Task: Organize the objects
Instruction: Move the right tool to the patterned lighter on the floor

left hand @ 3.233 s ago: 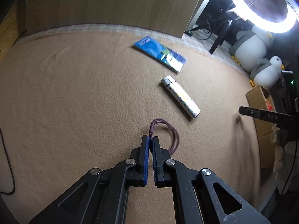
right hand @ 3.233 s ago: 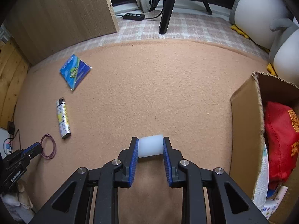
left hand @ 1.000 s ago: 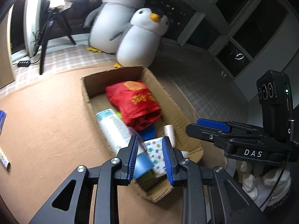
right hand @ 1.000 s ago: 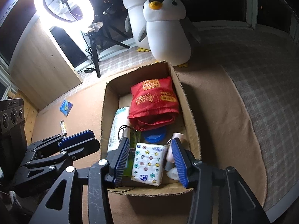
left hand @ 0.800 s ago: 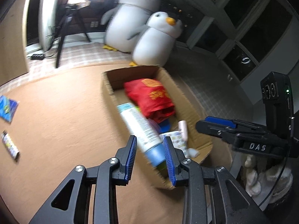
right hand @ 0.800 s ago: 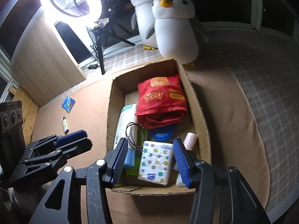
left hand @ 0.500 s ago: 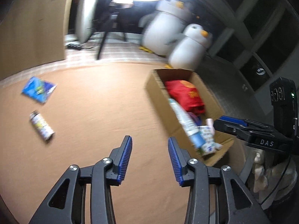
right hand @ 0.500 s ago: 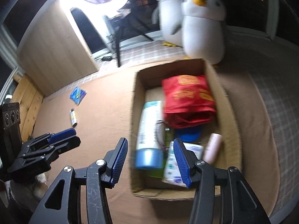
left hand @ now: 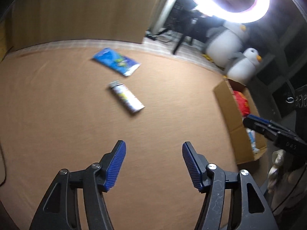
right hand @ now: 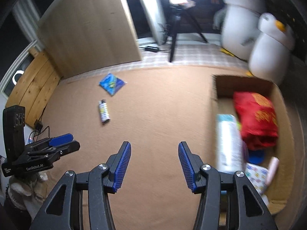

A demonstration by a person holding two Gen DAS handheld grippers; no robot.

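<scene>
A patterned white lighter lies on the tan carpet, with a blue packet just beyond it. My left gripper hovers over bare carpet short of the lighter; its jaws are opening and nothing is between them. My right gripper is open and empty above the carpet, left of the cardboard box. The box holds a red bag, a white-blue bottle, a patterned tissue pack and a pink tube.
Two plush penguins stand behind the box. A ring light on a tripod and a wooden cabinet line the far side. Wood panelling and cables are at the left.
Both grippers swung left, away from the box and over open carpet. The left one's jaws spread much wider. The lighter and packet came nearer in the left wrist view.
</scene>
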